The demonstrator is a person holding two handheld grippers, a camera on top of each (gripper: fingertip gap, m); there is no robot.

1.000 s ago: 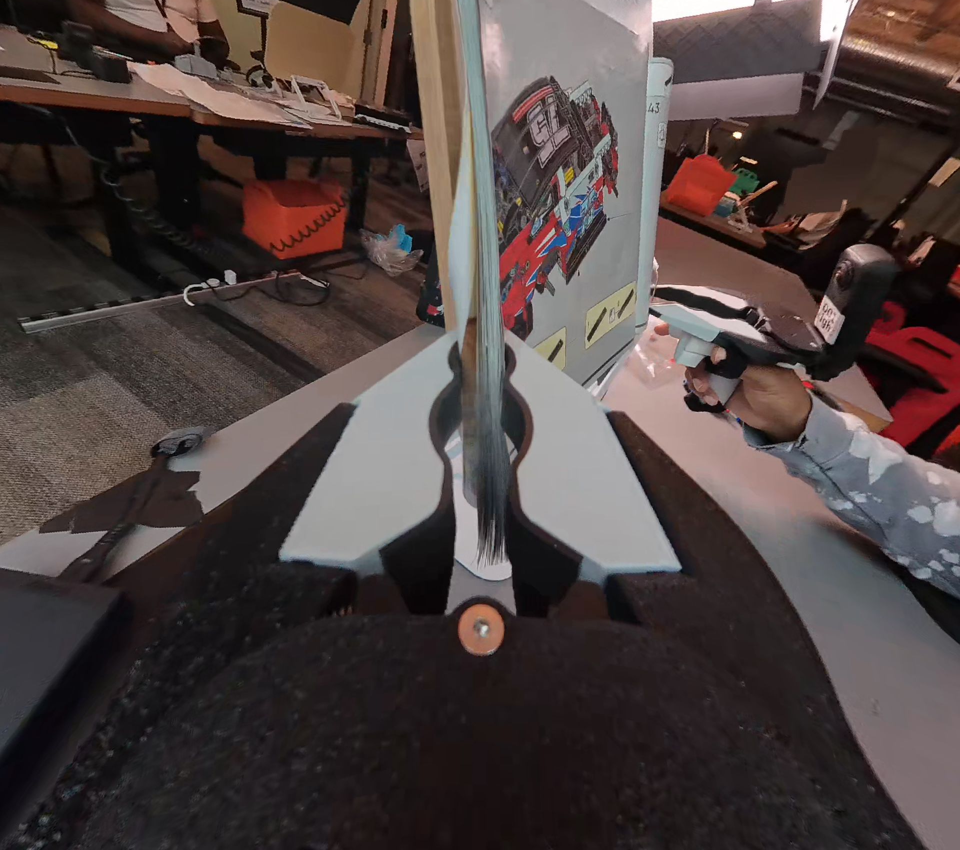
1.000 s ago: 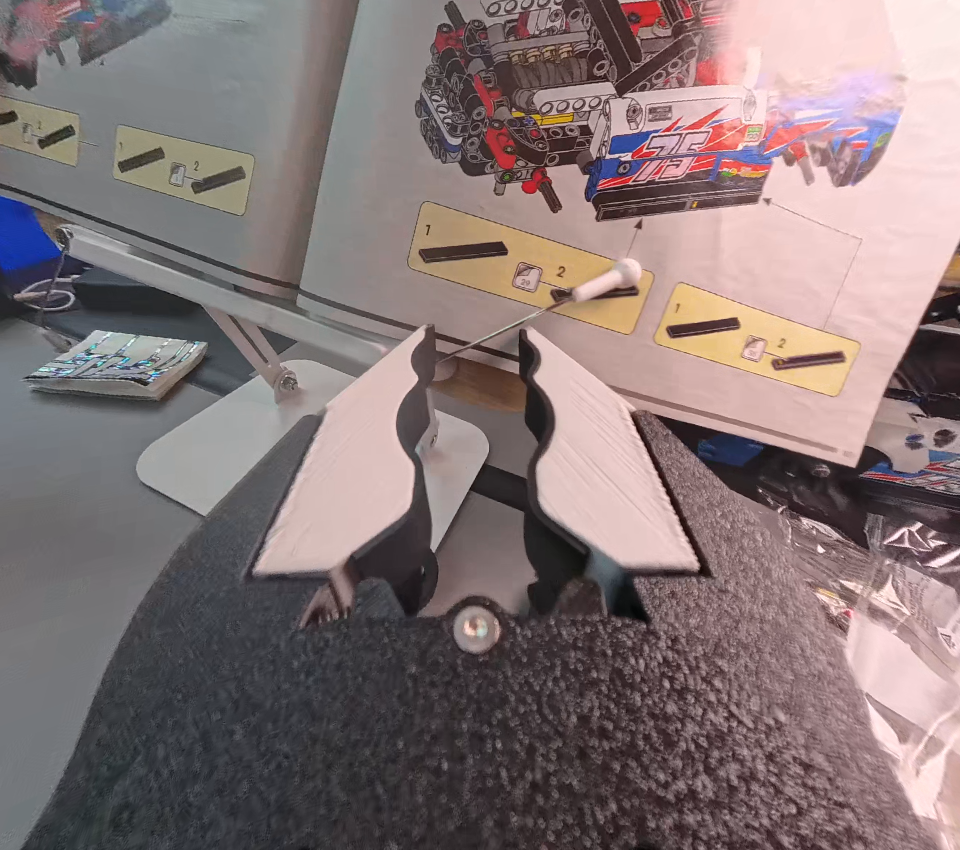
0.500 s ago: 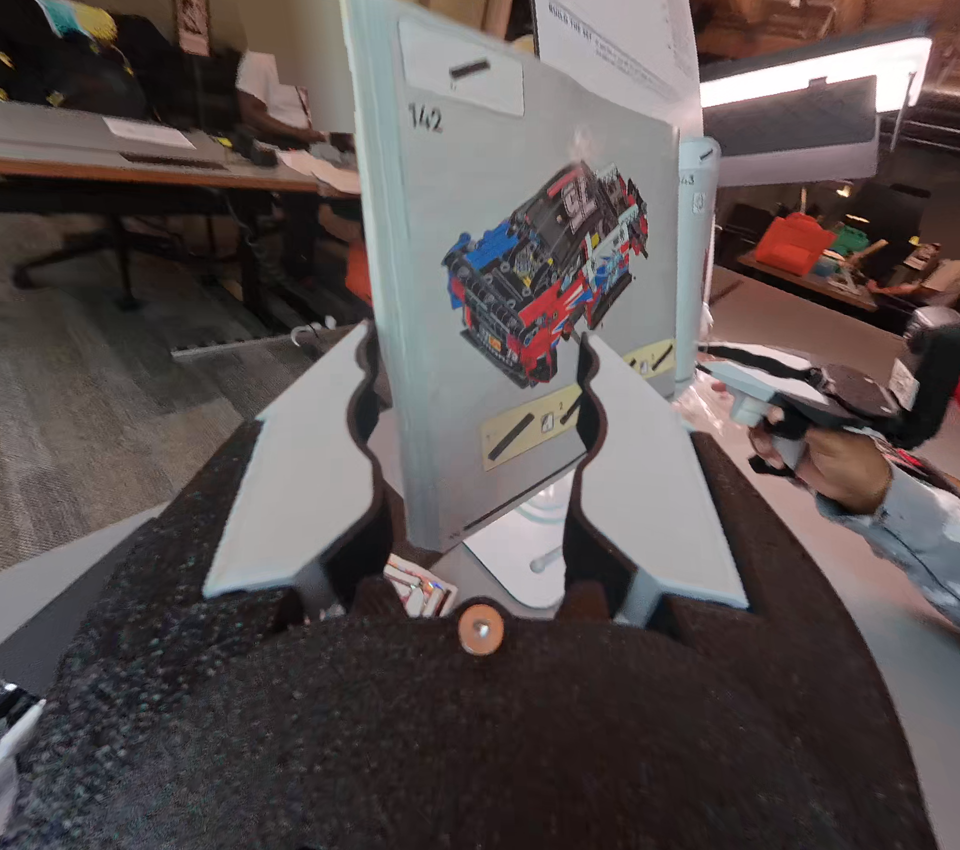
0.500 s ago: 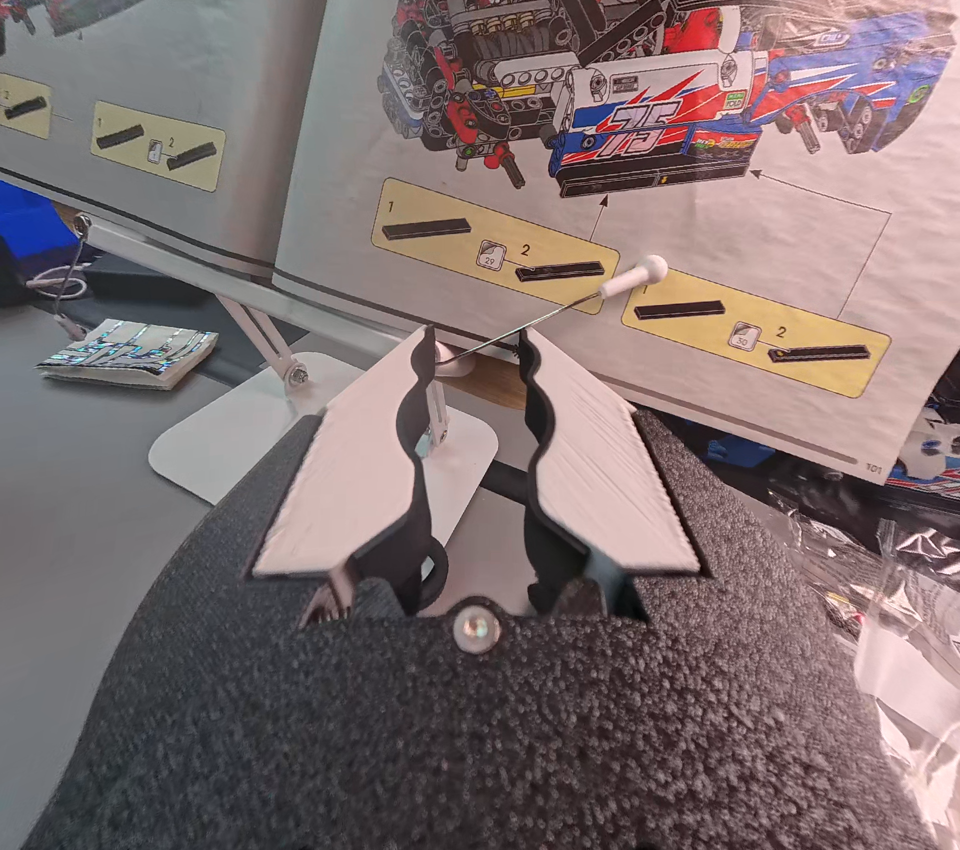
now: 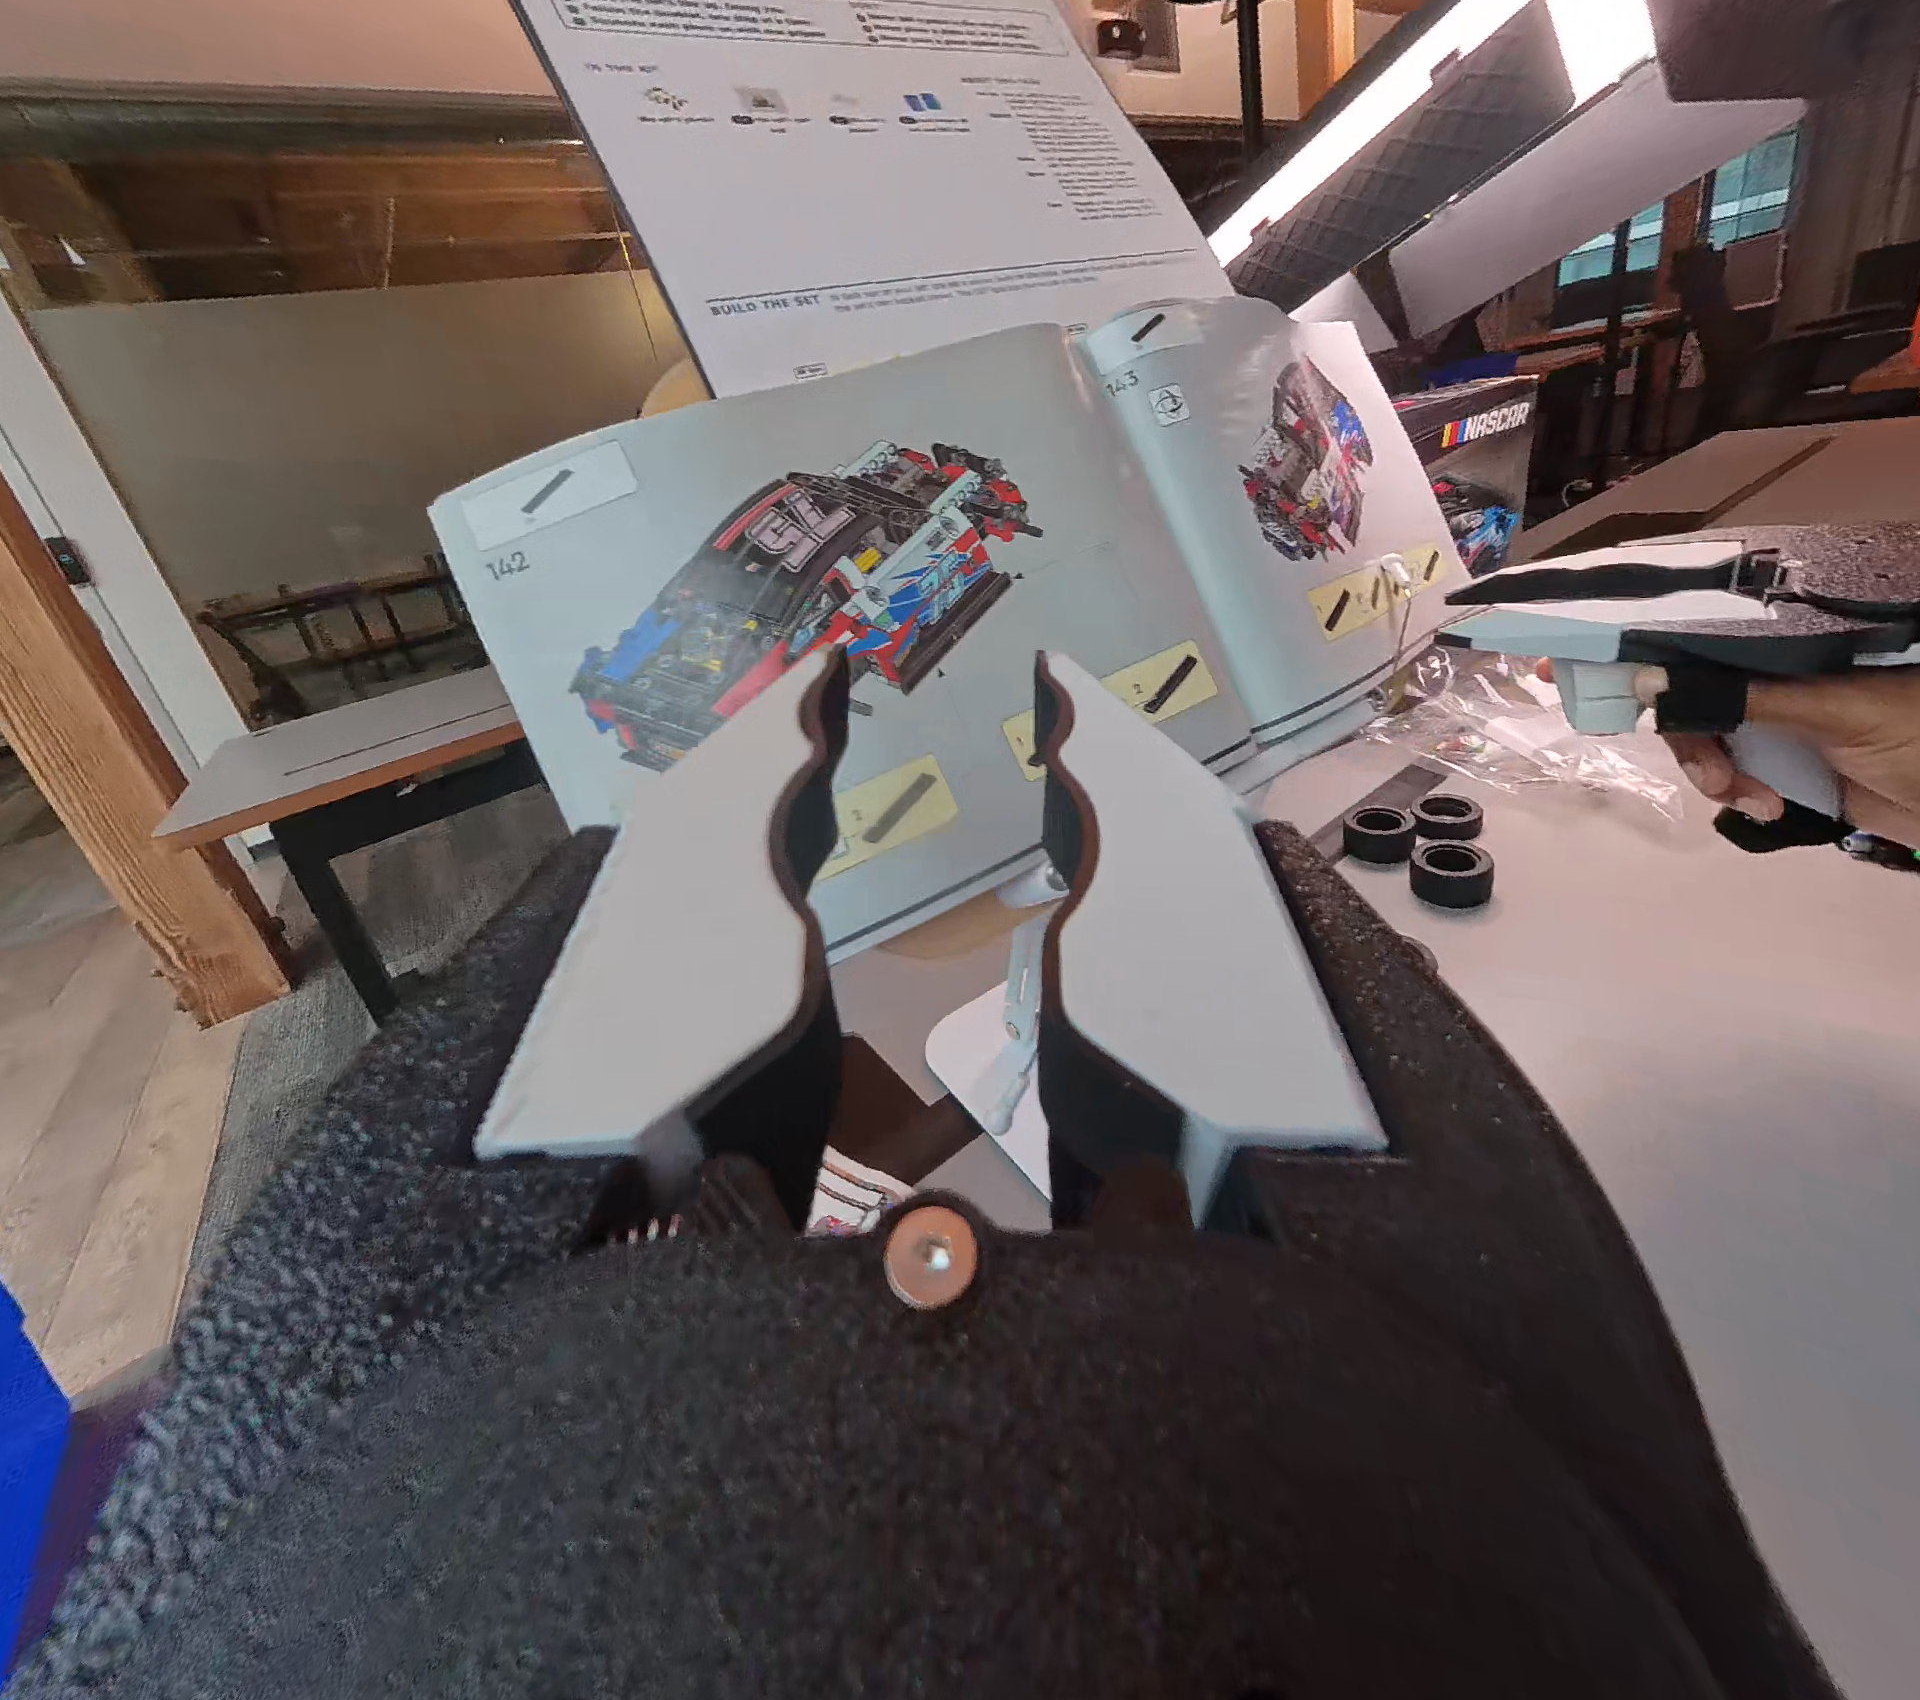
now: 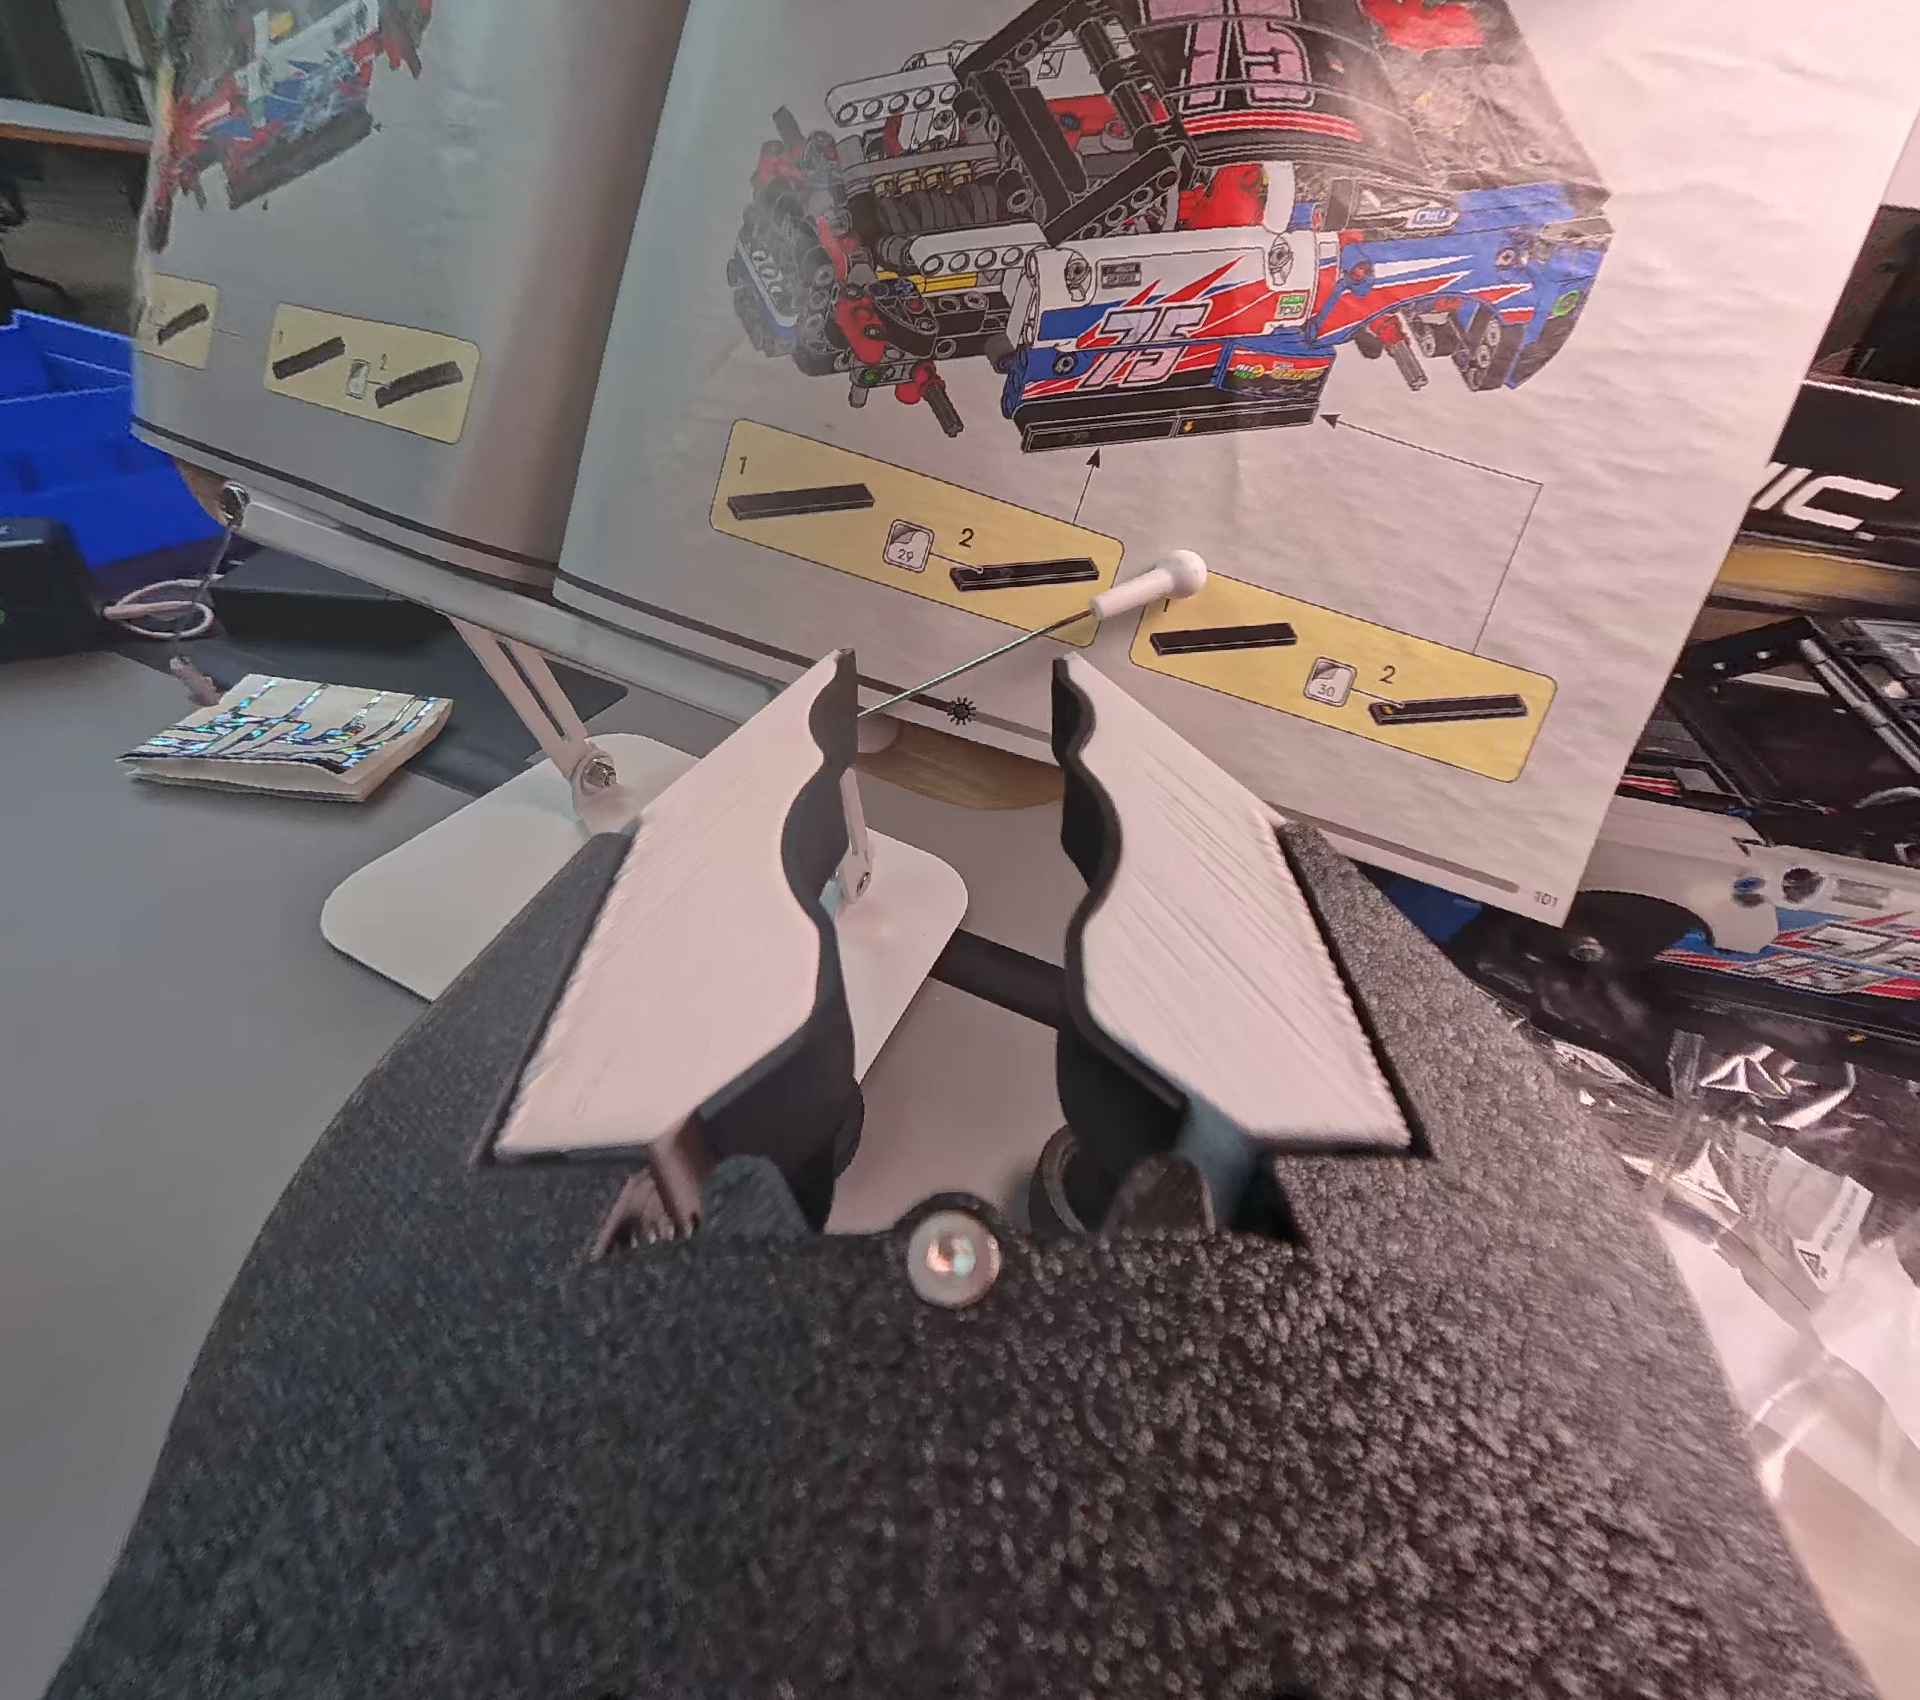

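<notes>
1. Overhead, exposed ducting and timber beams frame a workshop; your grey desk point(image 5: 1621, 1079) carries a white book stand point(image 6: 436, 902) with an open instruction booklet point(image 5: 831, 570) propped on it.
2. Your left gripper point(image 5: 940, 694) has its jaws parted and holds nothing. It faces the booklet's left page, whose lower edge shows in the gap between the fingers, near but apart.
3. Your right gripper point(image 6: 954, 694) is likewise parted and empty. It points at the right page's bottom edge, just in front of the stand's thin wire page holder point(image 6: 1148, 580), whose white tip rests against the paper.
4. That wire slants up and rightward across the page, its lower end passing beside your right gripper's left finger; whether they touch cannot be told. Your right gripper is the nearer one to it.
5. Farther out: three black tyres point(image 5: 1418, 840) sit on the desk right of the stand, clear plastic bags point(image 6: 1787, 1235) lie toward the desk's right edge, and a folded shiny sticker sheet point(image 6: 291, 736) lies left of the stand base.
</notes>
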